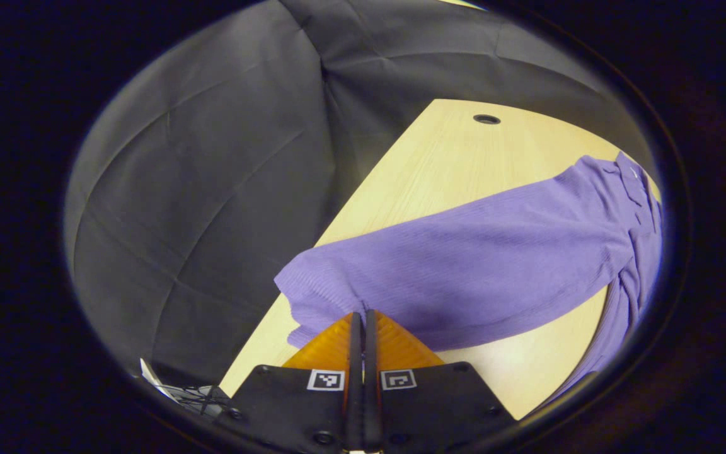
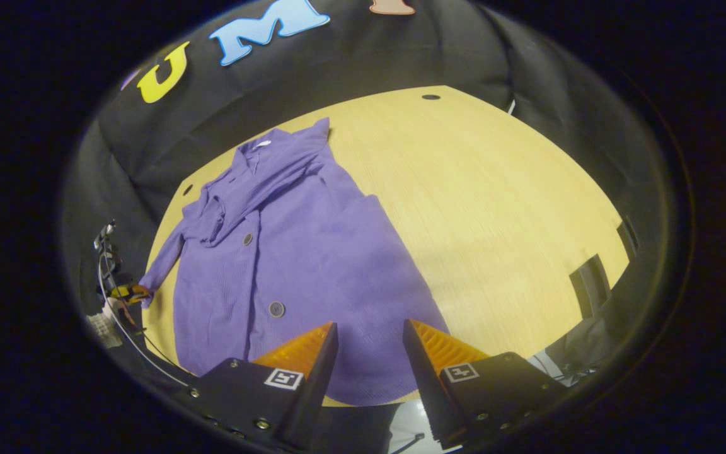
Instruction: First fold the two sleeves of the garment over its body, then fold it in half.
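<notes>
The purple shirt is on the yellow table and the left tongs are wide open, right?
Not quite. In the left gripper view the left tongs are shut, pinching the cuff of the sleeve. The purple shirt does lie on the yellow table.

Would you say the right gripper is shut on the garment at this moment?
No, in the right gripper view the right gripper has its fingers spread wide apart above the garment's hem, gripping nothing.

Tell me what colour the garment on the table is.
Purple, a plain ribbed knit with dark buttons; the garment shows best in the right gripper view.
</notes>
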Demonstrator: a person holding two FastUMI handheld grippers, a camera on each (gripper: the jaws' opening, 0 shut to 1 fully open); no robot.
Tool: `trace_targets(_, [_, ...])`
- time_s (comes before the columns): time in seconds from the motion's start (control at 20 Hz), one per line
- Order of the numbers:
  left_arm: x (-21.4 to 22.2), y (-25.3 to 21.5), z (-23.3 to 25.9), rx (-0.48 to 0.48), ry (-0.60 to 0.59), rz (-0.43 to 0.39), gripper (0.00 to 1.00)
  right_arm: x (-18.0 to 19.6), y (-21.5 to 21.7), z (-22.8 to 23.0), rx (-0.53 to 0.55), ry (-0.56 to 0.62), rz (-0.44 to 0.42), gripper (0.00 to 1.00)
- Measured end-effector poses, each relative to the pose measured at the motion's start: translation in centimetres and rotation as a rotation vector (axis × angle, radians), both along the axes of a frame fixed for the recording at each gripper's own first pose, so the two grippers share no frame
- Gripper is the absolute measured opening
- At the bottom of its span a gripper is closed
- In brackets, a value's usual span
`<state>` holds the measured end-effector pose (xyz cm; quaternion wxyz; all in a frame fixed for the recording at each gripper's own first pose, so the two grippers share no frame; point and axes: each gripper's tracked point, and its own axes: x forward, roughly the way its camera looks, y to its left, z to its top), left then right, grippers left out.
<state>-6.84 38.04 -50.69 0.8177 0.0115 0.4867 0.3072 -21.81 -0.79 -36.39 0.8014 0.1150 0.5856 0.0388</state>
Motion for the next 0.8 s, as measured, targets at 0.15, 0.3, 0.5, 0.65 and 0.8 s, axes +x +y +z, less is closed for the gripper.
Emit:
trace_targets(0.15, [1.6,-2.0,0.6,-0.016,-0.014,-0.046,0.07,-0.7,-0.2,-0.1,-0.006,0.011,0.019,0.66])
trace_targets(0.3, [4.8,-4.7,0.7,-0.046,-0.042,-0.091,0.07,-1.2,-0.1,-0.3,-0.003,0.026,0.03,0.66])
trace_targets(0.5, [9.0,-8.5,3.7,-0.075,-0.105,-0.177,0.07,-1.7,-0.2,-1.1,-0.016,0.042,0.034,0.66])
trace_targets(0.65, [13.1,-11.8,6.8,-0.087,-0.16,-0.256,0.07,-2.0,-0.2,-1.7,-0.02,0.051,0.037,0.66])
trace_targets(0.8, [16.5,-16.0,9.3,-0.106,-0.212,-0.335,0.07,-2.3,-0.1,-2.3,-0.022,0.057,0.044,0.66])
